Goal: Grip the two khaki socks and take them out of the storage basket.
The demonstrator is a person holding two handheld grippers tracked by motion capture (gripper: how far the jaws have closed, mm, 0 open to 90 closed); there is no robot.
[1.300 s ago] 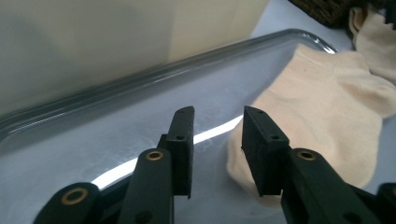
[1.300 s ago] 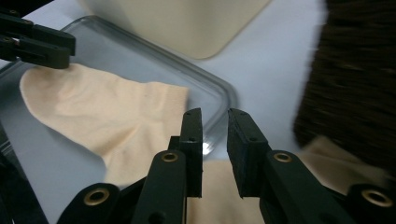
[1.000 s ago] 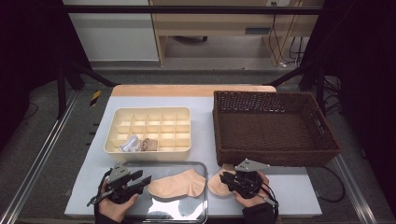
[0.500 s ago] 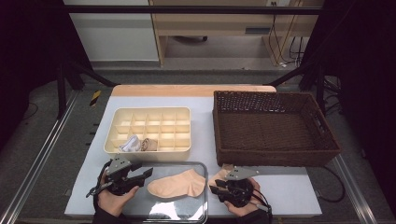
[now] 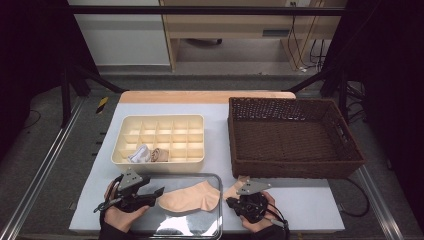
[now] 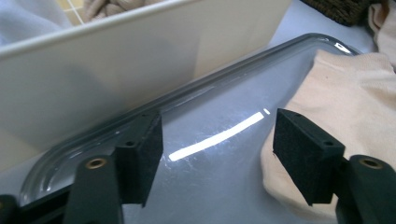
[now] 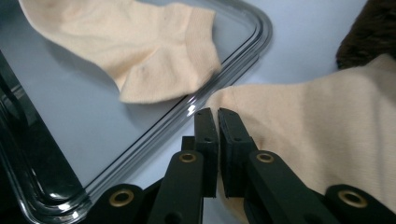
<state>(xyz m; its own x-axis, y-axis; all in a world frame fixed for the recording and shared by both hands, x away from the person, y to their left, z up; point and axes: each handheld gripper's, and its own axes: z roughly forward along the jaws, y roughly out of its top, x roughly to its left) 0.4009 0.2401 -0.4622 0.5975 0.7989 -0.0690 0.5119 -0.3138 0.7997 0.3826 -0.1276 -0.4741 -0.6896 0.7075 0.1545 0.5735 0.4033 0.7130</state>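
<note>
A peach sock (image 5: 192, 196) (image 7: 140, 42) lies flat on a shiny metal tray (image 5: 216, 220) at the table's front. My left gripper (image 5: 156, 195) (image 6: 217, 140) is open just left of it, low over the tray (image 6: 224, 91). Its right pad hangs over the edge of that sock (image 6: 355, 98). A second peach sock (image 5: 234, 189) (image 7: 317, 126) lies on the table just right of the tray, touching its rim (image 7: 224, 88). My right gripper (image 5: 231, 202) (image 7: 217, 114) is shut, and its tips rest at this sock's near edge. I see no fabric between the pads.
A cream divided organiser (image 5: 160, 120) stands behind the tray, holding a white roll (image 5: 137, 154) and a beige roll (image 5: 160, 154) in its front cells. A dark wicker basket (image 5: 295, 169) sits at the right, close behind my right gripper.
The right gripper has drawn back toward the person and left, down onto the second sock's edge. The left gripper has shifted slightly toward the sock on the tray.
</note>
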